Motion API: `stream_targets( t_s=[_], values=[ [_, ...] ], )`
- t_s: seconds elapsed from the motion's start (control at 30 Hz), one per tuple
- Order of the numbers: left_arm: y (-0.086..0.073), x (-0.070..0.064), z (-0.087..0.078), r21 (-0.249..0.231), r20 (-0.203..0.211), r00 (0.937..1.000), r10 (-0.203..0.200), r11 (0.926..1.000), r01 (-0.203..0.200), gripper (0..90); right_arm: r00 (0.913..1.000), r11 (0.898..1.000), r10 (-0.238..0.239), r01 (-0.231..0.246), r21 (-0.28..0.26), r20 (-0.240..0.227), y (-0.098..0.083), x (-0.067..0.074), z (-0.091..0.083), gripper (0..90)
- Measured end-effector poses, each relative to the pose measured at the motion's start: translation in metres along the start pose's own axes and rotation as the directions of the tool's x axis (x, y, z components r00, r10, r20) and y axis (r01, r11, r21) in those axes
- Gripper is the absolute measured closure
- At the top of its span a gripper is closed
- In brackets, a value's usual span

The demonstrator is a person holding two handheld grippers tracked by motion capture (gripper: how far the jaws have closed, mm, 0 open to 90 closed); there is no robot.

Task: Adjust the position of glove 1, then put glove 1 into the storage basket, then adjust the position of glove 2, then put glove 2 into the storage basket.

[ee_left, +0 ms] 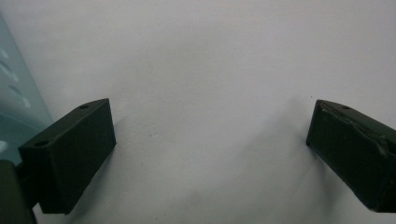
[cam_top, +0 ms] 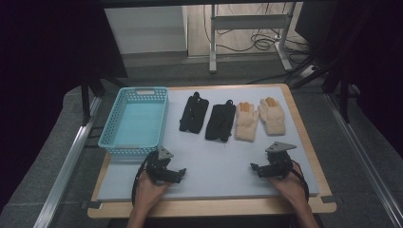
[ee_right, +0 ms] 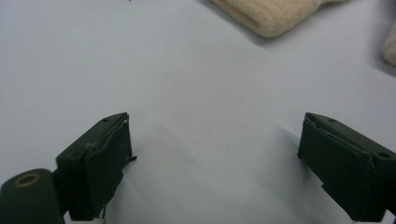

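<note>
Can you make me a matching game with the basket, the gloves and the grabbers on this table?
Things:
1. basket
2. black gloves
3. cream gloves
4. left gripper

Descriptions:
A. open, with nothing between its jaws
B. light blue, at the left edge of the mat
C. lying flat in the middle of the row
D. nearest the right gripper, with orange fingertips

Pairs: 1-B, 2-C, 3-D, 4-A
</note>
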State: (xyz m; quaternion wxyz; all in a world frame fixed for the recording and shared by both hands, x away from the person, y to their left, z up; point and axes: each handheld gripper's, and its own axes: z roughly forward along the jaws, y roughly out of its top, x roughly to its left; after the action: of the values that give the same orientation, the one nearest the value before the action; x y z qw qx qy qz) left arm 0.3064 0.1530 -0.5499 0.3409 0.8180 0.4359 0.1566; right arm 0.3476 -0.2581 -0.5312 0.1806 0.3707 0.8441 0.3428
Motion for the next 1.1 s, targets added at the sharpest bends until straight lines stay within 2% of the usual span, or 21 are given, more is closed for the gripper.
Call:
stream_targets(
  t_s=[0.63,0.87,1.1],
  values=[
    [-0.0004,-0.0005,-0.0002,-0.005,-0.001,1.0000,-0.001,1.0000,0.001,2.0,1.0000,1.000,0.001,-0.001,-0.004,-0.008,-0.0002,-0.0001,-0.0017,11.8],
    [-0.0006,-0.0005,-0.0004,-0.005,-0.002,1.0000,-0.001,1.0000,0.001,2.2,0.9998,1.000,0.019,-0.019,-0.012,-0.005,-0.0009,-0.0027,-0.0050,13.4],
    [-0.0006,-0.0004,-0.0004,-0.005,-0.001,1.0000,-0.002,1.0000,0.002,2.3,0.9984,0.999,0.039,-0.040,-0.030,-0.041,0.0056,-0.0057,-0.0083,13.7]
  ],
)
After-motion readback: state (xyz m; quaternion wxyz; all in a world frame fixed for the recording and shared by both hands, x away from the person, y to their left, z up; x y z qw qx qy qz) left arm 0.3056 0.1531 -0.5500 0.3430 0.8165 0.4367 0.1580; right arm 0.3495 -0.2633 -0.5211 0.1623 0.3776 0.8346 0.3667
